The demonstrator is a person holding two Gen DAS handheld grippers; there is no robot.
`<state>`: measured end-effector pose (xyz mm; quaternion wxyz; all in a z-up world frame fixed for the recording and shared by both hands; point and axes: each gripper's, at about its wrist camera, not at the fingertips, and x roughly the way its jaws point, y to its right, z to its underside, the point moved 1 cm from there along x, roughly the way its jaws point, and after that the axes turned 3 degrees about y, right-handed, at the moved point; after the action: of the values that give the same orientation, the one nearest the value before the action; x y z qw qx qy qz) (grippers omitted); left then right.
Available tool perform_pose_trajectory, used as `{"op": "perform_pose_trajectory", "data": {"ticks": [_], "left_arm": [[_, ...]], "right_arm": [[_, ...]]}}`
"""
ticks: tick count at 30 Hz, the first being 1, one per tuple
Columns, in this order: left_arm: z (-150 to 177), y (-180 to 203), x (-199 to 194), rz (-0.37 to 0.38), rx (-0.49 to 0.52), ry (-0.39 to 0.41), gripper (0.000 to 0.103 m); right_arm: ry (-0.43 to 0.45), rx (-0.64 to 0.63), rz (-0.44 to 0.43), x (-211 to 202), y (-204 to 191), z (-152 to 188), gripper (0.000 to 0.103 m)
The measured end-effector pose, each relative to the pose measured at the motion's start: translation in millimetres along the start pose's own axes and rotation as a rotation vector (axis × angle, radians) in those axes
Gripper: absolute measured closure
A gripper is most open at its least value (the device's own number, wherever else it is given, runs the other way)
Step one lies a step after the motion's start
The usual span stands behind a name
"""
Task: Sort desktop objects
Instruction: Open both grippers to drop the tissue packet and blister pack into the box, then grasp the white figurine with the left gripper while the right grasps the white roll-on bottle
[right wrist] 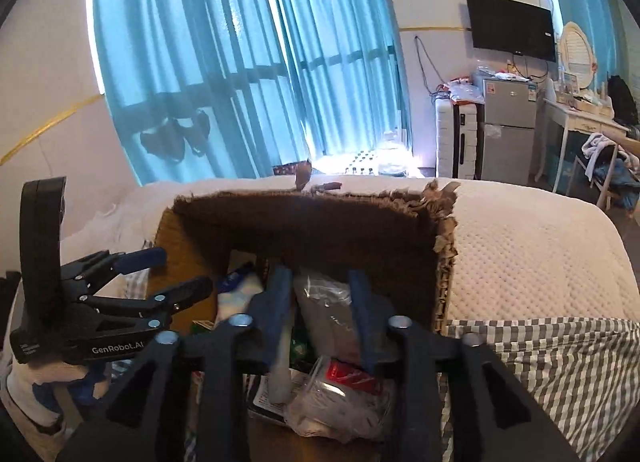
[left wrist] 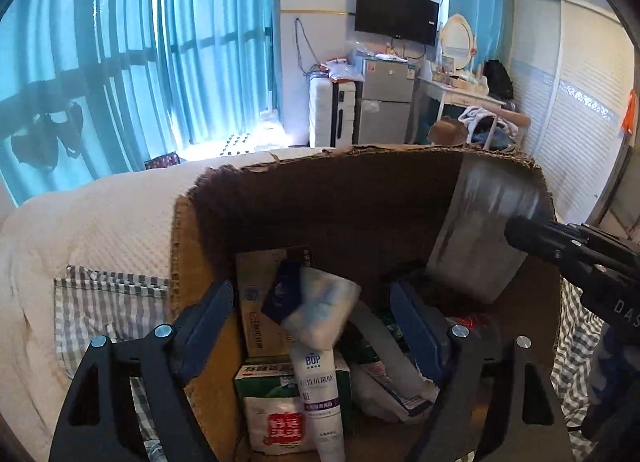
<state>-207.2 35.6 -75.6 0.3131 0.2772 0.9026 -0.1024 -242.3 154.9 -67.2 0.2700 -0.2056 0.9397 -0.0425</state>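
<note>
1. While both grippers hang over the cardboard box (left wrist: 320, 198) on the bed (left wrist: 100, 230), the left gripper (left wrist: 316, 302) has its jaws spread wide with nothing between them; a white tube (left wrist: 318, 386) and a soft pale packet (left wrist: 320, 302) lie below, among cartons already in the box.
2. As I judge it, if those open jaws drop straight down, one finger could catch the packet and drag it, tipping the tube off the green carton (left wrist: 296, 378) it leans on.
3. The right gripper (right wrist: 320, 294) has its jaws partly apart around a clear plastic bag (right wrist: 324, 302); whether they actually pinch it I cannot tell. Slippery film like that may slide free or snag on the ragged box rim (right wrist: 440, 202).
4. The left tool sits just beside the right one at the box's left wall, so a careless swing could knock them together.
5. The box rests on soft bedding and might shift if pushed.
</note>
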Motion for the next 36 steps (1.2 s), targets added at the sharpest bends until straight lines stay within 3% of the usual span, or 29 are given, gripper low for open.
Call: {"op": "perform_pose_trajectory", "data": {"ticks": [3,7,11,14,16,23,29,36], "left_arm": [[-3,-5,-12,-0.016,-0.018,0.006,0.015],[-11,-10,-39,-0.013,-0.054,0.027,0.01],[-18,-9,-73,-0.03,-0.047,0.078,0.002],[-24,-7,-102,-0.04,-0.042,0.115,0.0],[-23,-5,-120,-0.043,-0.03,0.136,0.0],[-1,0,-157,-0.022,0.003,0.142,0.0],[34,7,-162,0.039,-0.004,0.065,0.0],[96,57,-100,0.115,0.14,-0.174,0.0]], "right_arm": [[0.017,-0.011,0.019,-18,-7,-4,0.066],[0.049,-0.05,0.069,-45,-25,-10,0.043],[0.087,-0.071,0.106,-77,-41,-15,0.032],[0.092,-0.074,0.071,-100,-53,-14,0.026],[0.081,-0.085,0.067,-113,-60,-9,0.014],[0.051,-0.058,0.097,-148,-70,26,0.007],[-0.063,-0.05,0.094,-149,-67,74,0.007],[-0.176,-0.018,0.11,-142,-56,130,0.007]]}}
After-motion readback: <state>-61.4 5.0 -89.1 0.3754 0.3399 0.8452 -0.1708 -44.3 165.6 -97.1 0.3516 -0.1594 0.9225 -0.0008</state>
